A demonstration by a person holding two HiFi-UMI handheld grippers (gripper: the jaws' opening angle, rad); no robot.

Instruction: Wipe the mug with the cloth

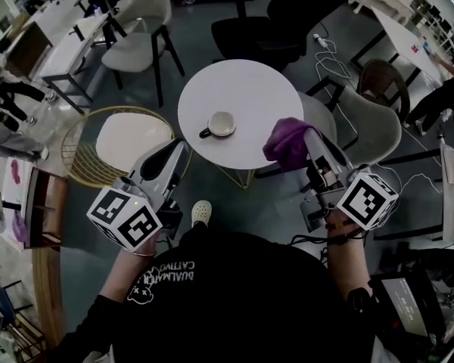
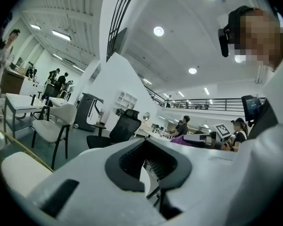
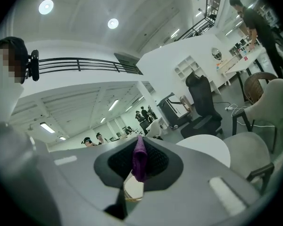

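Wiping not yet begun: cloth gripped, mug untouched.
Left gripper (image 1: pixel 179 149) jaws pressed together on nothing, just short of the tabletop (image 1: pixel 242 89); right gripper (image 1: pixel 312 136) jaws pinch the purple cloth (image 1: pixel 287 144), bunched at the tabletop's right edge. Farther in, the mug (image 1: pixel 221 124) stands mid-tabletop, apart from both. Whole wipe left, by my reading.

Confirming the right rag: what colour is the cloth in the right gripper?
The cloth is purple; head view.

A lone mug (image 1: pixel 221 124) stands on the bare round table (image 1: pixel 250 89); chairs (image 1: pixel 272 29) hem three sides, the near edge open.
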